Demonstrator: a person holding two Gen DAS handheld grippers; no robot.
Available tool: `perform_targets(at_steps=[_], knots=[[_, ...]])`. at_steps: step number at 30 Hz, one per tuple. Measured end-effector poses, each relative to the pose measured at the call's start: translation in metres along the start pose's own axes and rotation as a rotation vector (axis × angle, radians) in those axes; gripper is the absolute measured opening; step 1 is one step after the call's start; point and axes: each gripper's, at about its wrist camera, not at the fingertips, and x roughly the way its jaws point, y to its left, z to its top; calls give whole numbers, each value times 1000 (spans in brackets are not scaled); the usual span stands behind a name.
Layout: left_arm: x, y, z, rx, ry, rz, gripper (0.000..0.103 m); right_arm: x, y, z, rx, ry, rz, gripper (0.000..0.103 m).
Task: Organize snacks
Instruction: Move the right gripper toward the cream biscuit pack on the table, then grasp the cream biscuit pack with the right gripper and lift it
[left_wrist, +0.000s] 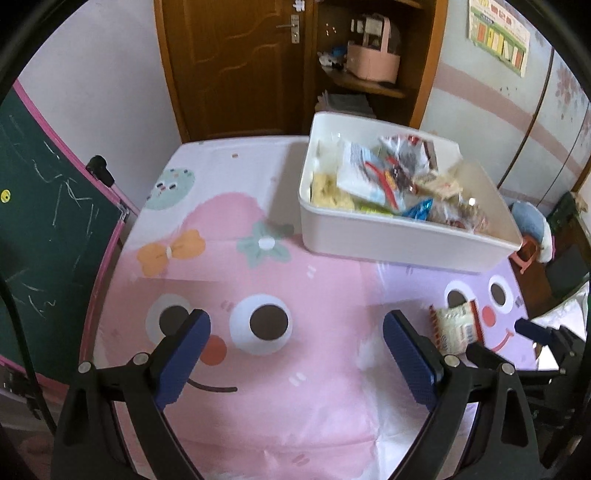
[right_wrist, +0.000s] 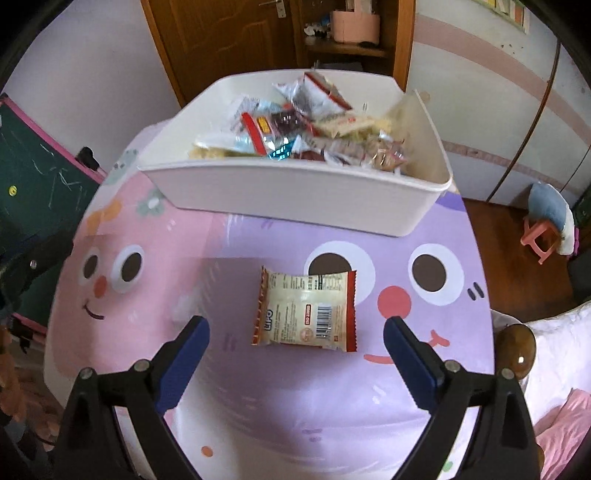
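Observation:
A white bin (left_wrist: 388, 240) (right_wrist: 295, 195) full of several snack packets stands at the far side of the table. One cream and red snack packet (right_wrist: 306, 308) lies flat on the purple cartoon face, just ahead of my right gripper (right_wrist: 295, 328), which is open and empty. The packet also shows in the left wrist view (left_wrist: 456, 326), to the right of my left gripper (left_wrist: 295, 328). The left gripper is open and empty above the pink cartoon face.
A pink and purple cartoon tablecloth (left_wrist: 295, 406) covers the table. A green chalkboard (left_wrist: 44, 206) stands at the left. A wooden door and shelf (left_wrist: 351, 66) are behind the table. A small pink stool (right_wrist: 543, 236) stands on the floor at the right.

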Motion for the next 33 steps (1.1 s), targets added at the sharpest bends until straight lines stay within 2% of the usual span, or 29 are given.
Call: perform_targets(at_steps=[12,23,27,30,33], knots=[[38,-3,-8,-22,64,7,94,53,-8,0,57,56,-42,96],[53,-8,-8,-17,89,8,94,78,-11,-5,68,119,-84,95],[57,-9,-8,-16,98,4,94,77,-4,-6,37,107,-111,85],[58,-10,-8,-14,101,1,94,72,0,-7,33,87,-109,68],[59,-11,-9,-14,105,1,94,70,3,-7,36,88,-110,61]])
